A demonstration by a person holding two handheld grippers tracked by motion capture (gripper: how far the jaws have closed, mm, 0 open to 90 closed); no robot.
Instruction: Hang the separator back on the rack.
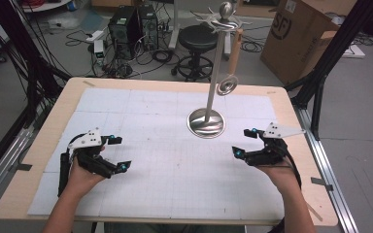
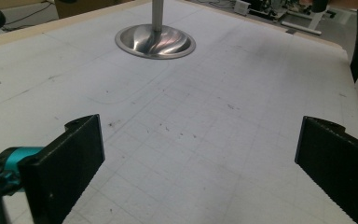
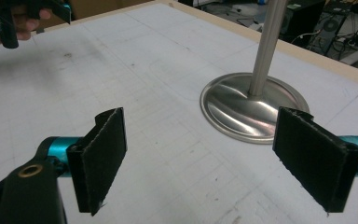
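Since the metal stand (image 1: 207, 121) at upper centre of the table looks heavy, rigid and slick, we would grasp its thin pole; our left gripper (image 1: 117, 153) and right gripper (image 1: 242, 141) gape wide, empty.

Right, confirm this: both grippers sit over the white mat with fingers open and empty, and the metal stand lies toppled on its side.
One thing is wrong: the metal stand is upright on its round base, as the high view shows. The left gripper and right gripper do sit over the white mat, fingers open and empty.
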